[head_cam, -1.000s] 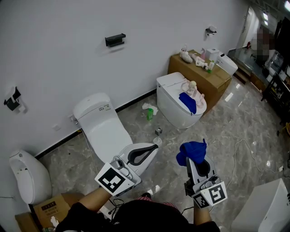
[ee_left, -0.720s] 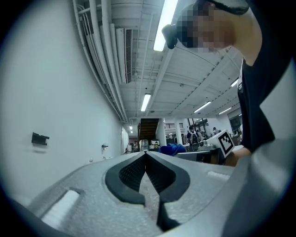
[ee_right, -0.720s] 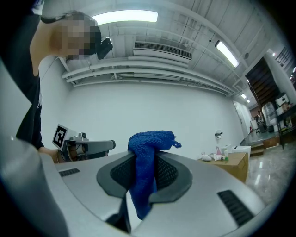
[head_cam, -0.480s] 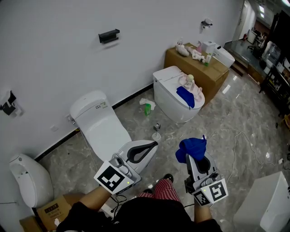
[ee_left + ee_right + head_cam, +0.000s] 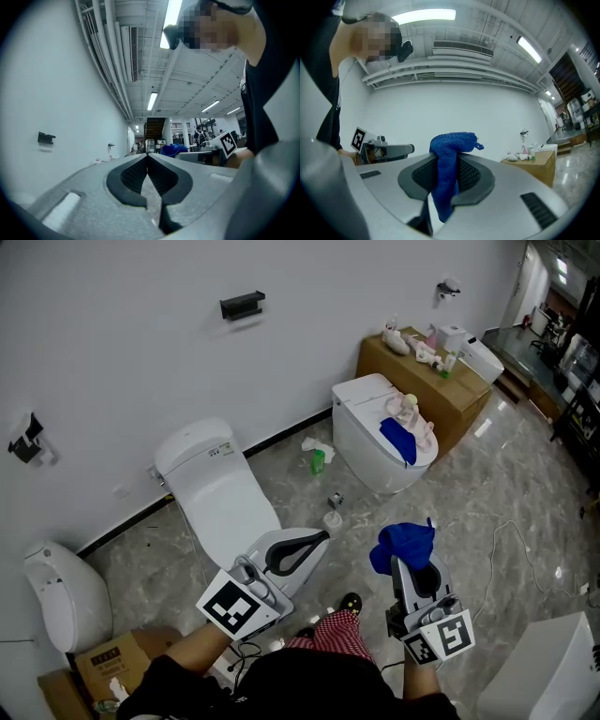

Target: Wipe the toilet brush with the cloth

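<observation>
My right gripper (image 5: 411, 568) is shut on a bunched blue cloth (image 5: 403, 544), held out over the marble floor at the lower right of the head view. In the right gripper view the cloth (image 5: 449, 157) stands pinched between the two dark pads and its end hangs down behind them. My left gripper (image 5: 315, 542) is at the lower middle beside a white toilet, shut with nothing in it; its pads (image 5: 136, 174) meet at the tips. I make out no toilet brush in any view. A small white cup-like thing (image 5: 332, 518) stands on the floor ahead.
A white toilet (image 5: 214, 491) stands against the wall at the left, with a white fixture (image 5: 58, 598) further left. A second toilet (image 5: 367, 427) carries another blue cloth (image 5: 397, 441) and a doll. Behind it is a cardboard box (image 5: 448, 395). A green bottle (image 5: 318, 461) and a cable (image 5: 502, 545) lie on the floor.
The head view has shifted slightly. Both grippers stay where they were, the cloth still held. A shoe has come forward on the floor between the grippers.
</observation>
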The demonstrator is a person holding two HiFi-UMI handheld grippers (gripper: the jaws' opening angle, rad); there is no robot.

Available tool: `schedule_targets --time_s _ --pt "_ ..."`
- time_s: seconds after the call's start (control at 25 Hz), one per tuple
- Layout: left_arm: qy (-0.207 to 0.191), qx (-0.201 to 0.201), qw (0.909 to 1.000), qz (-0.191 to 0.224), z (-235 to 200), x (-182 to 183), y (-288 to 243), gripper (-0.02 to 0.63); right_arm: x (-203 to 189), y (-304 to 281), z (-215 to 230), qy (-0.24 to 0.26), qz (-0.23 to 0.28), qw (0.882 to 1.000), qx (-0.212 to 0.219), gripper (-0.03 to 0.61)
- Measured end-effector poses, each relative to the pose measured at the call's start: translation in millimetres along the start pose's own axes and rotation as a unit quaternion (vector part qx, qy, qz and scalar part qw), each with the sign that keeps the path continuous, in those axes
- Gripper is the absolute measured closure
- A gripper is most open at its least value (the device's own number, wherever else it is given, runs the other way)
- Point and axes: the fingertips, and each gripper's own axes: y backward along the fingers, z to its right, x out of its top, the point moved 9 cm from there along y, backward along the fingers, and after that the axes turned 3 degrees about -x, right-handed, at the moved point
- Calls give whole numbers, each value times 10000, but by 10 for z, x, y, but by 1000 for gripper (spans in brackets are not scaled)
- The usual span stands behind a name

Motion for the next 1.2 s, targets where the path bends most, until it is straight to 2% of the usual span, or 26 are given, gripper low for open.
schedule_targets --time_s 0.4,1.2 --pt "-32 182 9998 -84 -81 -51 -233 614 -56 -160 306 -129 5 9998 157 502" --pt "-122 204 9995 -200 -466 -95 -1115 614 -21 -642 1194 -209 48 9994 280 502"
